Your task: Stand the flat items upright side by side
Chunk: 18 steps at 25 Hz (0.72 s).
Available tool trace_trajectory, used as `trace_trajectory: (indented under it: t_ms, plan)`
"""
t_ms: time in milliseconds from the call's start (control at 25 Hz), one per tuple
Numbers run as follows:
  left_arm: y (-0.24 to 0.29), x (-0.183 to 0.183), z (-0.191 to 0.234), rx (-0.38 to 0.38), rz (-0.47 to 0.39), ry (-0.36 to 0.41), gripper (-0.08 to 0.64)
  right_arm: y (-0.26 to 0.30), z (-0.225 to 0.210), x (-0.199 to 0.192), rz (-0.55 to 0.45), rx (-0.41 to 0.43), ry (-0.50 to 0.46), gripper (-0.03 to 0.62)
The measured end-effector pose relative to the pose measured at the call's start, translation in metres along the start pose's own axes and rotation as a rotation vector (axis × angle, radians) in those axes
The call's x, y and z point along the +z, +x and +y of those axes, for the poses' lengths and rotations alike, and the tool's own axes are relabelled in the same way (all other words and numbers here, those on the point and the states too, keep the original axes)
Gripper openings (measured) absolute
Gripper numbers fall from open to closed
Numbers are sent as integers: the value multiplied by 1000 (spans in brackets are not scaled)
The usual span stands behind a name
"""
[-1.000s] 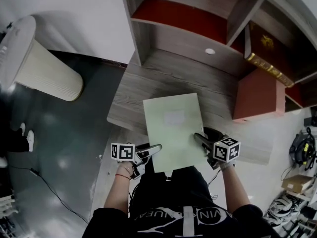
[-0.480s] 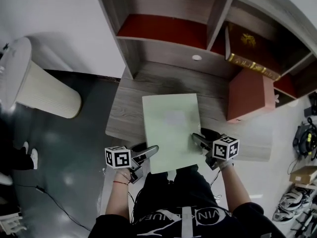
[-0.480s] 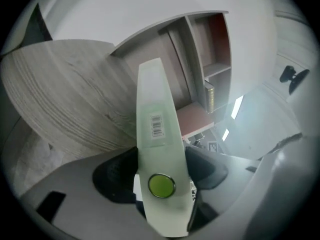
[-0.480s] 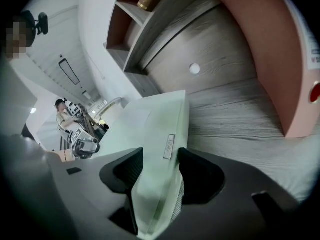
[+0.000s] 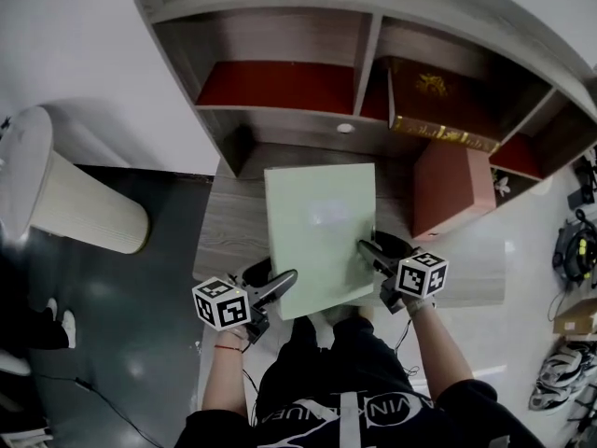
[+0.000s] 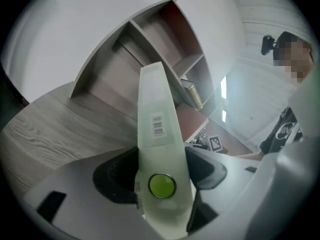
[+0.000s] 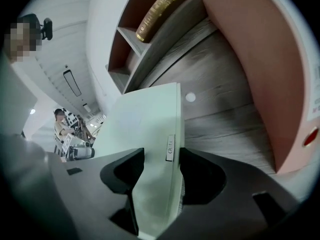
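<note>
Folder, pale green, was gripped at its near end by both grippers. The left gripper, its jaws just closing, pressed on the snap-button edge, and the right gripper clamped the opposite edge. It was held tilted over the desk, before the shelves and left of a red box.

Middle of desk hidden behind pale green folder. Label on folder edge, centre of right gripper view: print too small to read. White bin cut by left frame edge. Gold lettering on dark book illegible. Clutter cut off at right edge.
</note>
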<state>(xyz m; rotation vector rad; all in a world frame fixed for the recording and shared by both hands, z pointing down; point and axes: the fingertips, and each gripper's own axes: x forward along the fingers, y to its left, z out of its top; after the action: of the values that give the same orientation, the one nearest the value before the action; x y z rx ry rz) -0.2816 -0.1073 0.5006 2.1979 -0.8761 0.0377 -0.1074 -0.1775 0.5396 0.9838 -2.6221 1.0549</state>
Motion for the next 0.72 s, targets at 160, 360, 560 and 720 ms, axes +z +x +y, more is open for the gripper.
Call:
trace_trajectory:
  t_ms: [160,360,560,720]
  plan:
    - [16,25,-5,-4,-32,104,285,1,-11,23,-59,-24,-17,221]
    - [32,44,-16,22,-95,249,285,0,-25,49,-150,-53,-62,215]
    - [36,44,-26,79,-181,310,287,-4,-28,55,-227,-103,-87,201]
    - [47,44,-38,101,-226,344,285,-12,-26,62,-291,-211,-120,98]
